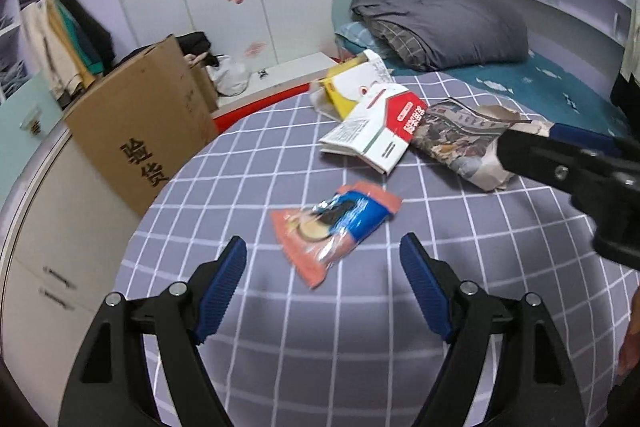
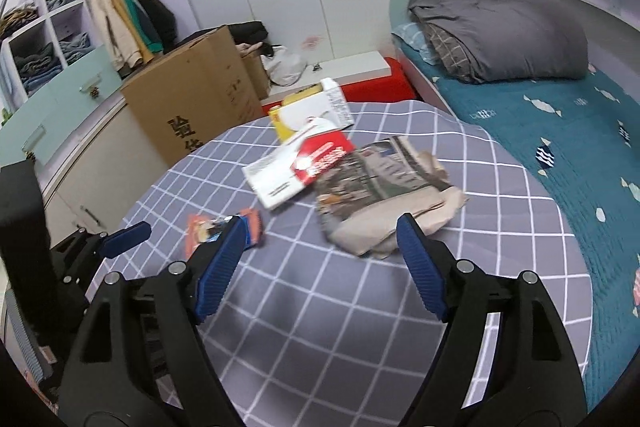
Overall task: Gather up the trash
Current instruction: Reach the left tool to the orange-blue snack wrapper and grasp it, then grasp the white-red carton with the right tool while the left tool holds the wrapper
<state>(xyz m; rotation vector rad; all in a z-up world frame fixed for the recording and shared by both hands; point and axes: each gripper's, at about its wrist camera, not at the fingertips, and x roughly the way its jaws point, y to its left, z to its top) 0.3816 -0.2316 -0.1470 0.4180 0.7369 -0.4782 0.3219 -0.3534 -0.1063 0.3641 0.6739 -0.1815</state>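
Trash lies on a grey checked cloth (image 1: pixel 280 155) spread over a bed. An orange and blue snack wrapper (image 1: pixel 334 227) lies just beyond my left gripper (image 1: pixel 322 251), which stands open above the cloth with nothing between its fingers. Farther back are a flattened red and white carton (image 1: pixel 376 127), a yellow and white box (image 1: pixel 352 83) and crumpled newspaper (image 1: pixel 460 135). In the right wrist view my right gripper (image 2: pixel 320 233) is open and empty, with the newspaper (image 2: pixel 384 195) just past its fingertips and the wrapper (image 2: pixel 208 229) behind its left finger. The carton (image 2: pixel 296 171) lies beyond.
A brown cardboard box (image 1: pixel 148 119) stands left of the bed beside white drawers (image 1: pixel 60 267). A folded grey duvet (image 1: pixel 444 27) lies on the teal sheet (image 2: pixel 560 131) at the back. Open shelves with clothes (image 2: pixel 60 39) are at far left. The right gripper's arm (image 1: pixel 580 167) crosses the left view.
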